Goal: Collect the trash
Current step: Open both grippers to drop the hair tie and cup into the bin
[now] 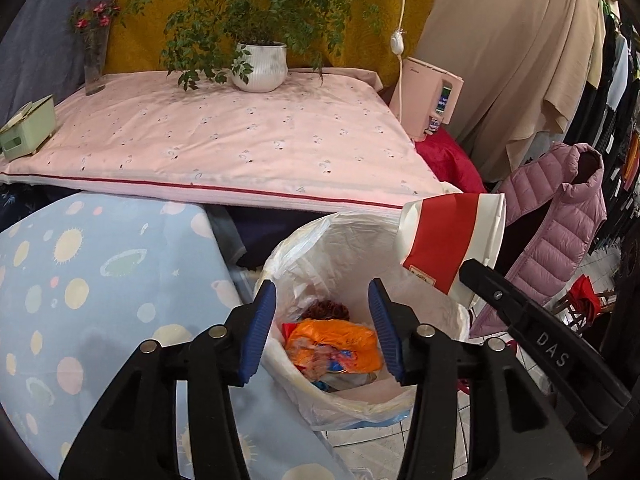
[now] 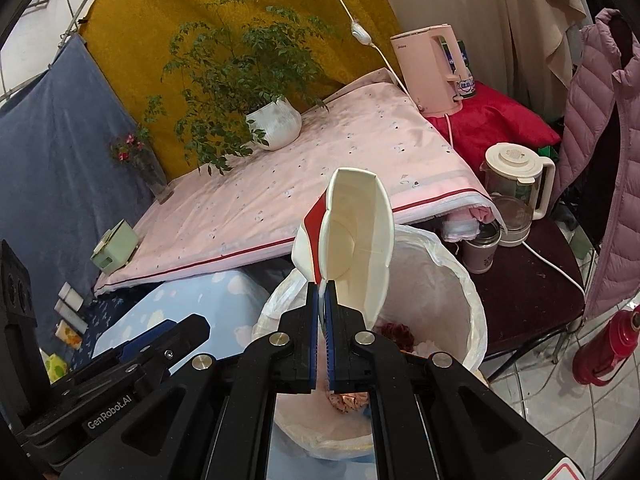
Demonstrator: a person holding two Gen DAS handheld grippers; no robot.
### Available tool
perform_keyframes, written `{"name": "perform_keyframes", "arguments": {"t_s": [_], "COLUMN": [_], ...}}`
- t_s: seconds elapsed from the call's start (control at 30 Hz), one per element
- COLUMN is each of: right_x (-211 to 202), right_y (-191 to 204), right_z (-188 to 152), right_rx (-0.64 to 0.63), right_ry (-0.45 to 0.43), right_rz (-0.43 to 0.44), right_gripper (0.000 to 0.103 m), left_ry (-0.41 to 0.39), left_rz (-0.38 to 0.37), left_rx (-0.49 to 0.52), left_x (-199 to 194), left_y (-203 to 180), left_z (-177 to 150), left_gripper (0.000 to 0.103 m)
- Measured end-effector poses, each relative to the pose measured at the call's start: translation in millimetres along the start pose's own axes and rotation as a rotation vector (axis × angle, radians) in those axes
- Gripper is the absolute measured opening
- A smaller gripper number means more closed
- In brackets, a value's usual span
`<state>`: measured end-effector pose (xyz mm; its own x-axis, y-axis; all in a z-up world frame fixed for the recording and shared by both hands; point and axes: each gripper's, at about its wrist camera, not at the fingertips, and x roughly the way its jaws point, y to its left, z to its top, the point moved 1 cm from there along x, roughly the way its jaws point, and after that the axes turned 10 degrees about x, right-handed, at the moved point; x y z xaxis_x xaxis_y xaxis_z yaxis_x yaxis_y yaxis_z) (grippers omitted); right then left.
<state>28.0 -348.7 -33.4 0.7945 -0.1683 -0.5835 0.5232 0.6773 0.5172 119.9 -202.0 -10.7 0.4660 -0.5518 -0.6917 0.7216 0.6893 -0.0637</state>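
- One green box point(image 1: 27, 127) sits at the left edge of the pink-covered table point(image 1: 224, 148), and one glass vase of red flowers point(image 1: 95, 52) stands near the table's back left corner.
- One potted plant point(image 1: 260, 65) in a white ribbed pot stands at the middle of the back edge.
- One pale blue cloth with round spots point(image 1: 92, 304) lies below the table's front edge, to the left of the bin.
- The left gripper point(image 1: 322, 328) has its two blue pads point(image 1: 259, 332) spread wide apart with nothing between them; it hangs over the mouth of the one trash bin lined with a white bag point(image 1: 344, 248), which stands just in front of the table's front right corner.
- Inside the bin lie one orange wrapper point(image 1: 336, 344) and some other crumpled scraps that are too jumbled to count.
- The right gripper point(image 2: 322, 332) is clamped tight on the lower edge of one crushed red-and-white paper cup point(image 2: 352, 236); the cup sticks up and forward from the fingertips, over the bin's point(image 2: 452, 276) rim, its open white inside facing the right wrist camera.
- One pink kettle point(image 2: 430, 72) stands beside the table's back right corner on a red cloth point(image 2: 492, 124).
- One glass jug with a cream lid point(image 2: 516, 184) stands on a dark stool point(image 2: 532, 292) to the right of the bin, and one pink puffer vest point(image 2: 600, 152) hangs at the far right.
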Motion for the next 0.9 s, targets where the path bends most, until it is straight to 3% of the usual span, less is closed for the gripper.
{"name": "perform_keyframes", "arguments": {"t_s": [0.2, 0.3, 0.9], "right_x": [10, 15, 4], "right_y": [7, 14, 47], "right_z": [-3, -6, -16], "right_rx": [-0.008, -0.019, -0.104], "right_ry": [0.015, 0.022, 0.011], "right_rz": [0.005, 0.005, -0.022], "right_gripper": [0.004, 0.005, 0.030], "left_ry": [0.013, 0.006, -0.008], "left_rz": [0.034, 0.049, 0.109], "left_rx": [-0.008, -0.010, -0.040], "left_x": [1, -3, -28], "left_y": [14, 19, 43], "left_z": [-7, -9, -27], "left_gripper": [0.047, 0.053, 0.066]}}
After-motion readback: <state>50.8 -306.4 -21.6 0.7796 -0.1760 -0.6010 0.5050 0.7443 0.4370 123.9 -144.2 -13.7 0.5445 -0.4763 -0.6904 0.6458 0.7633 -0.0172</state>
